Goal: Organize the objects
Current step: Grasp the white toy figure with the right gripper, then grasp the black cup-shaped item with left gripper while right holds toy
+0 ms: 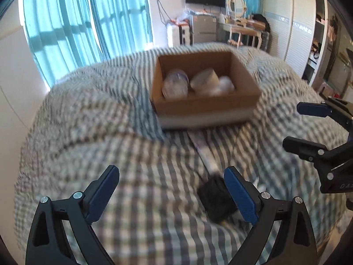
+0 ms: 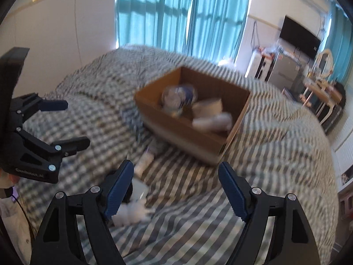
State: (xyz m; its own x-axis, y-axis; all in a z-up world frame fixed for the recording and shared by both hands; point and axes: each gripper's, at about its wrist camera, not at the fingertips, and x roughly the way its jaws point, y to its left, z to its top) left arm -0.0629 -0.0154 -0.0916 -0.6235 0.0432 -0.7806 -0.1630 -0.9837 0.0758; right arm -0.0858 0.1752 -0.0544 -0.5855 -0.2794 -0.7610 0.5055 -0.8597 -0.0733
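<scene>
A brown cardboard box (image 1: 207,106) sits on the checked bedspread; it also shows in the right wrist view (image 2: 187,137). Inside lie a clear round container (image 1: 176,84), a roll of tape (image 1: 205,79) and a white item (image 1: 226,84). A long white tube (image 1: 205,152) lies in front of the box, with a black object (image 1: 216,201) near its end. My left gripper (image 1: 172,192) is open and empty above the bed, with the black object by its right finger. My right gripper (image 2: 176,187) is open and empty; a white crumpled item (image 2: 132,212) lies by its left finger.
The checked bedspread (image 1: 110,132) covers the whole bed. Blue curtains (image 1: 77,22) hang behind. A fridge (image 1: 203,28), a dressing table (image 1: 242,28) and a wardrobe (image 1: 293,26) stand at the far wall. The views are motion-blurred.
</scene>
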